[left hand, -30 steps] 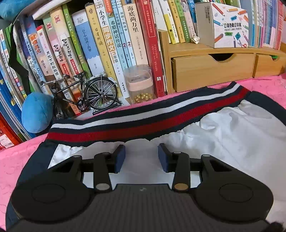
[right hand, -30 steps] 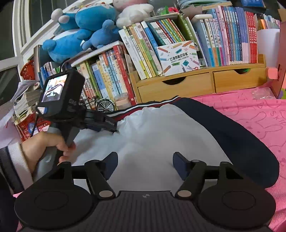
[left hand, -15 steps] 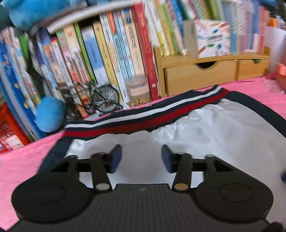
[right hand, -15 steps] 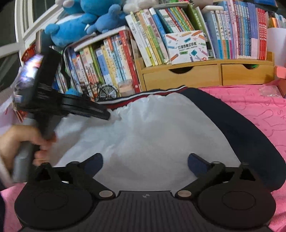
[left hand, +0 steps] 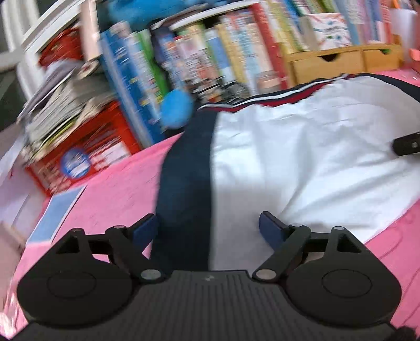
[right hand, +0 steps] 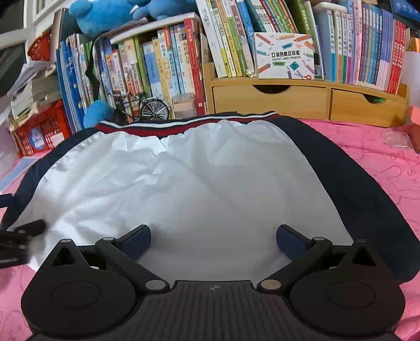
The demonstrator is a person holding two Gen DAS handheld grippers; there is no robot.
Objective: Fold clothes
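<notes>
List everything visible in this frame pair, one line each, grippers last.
shorts: one, white with navy sides and striped waistband, flat on the cover
bed cover: one, pink, under the shorts
books: many, mixed colours, rear shelf
wooden drawers: two, tan, behind the shorts
model bicycle: one, black, before the books
plush toys: blue, atop the books
left gripper: open, just widened, over the navy side
right gripper: open, over the white cloth

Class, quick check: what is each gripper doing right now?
Left gripper: open, jaws just opening, holding nothing; shorts lie below.
Right gripper: open wide, holding nothing.
</notes>
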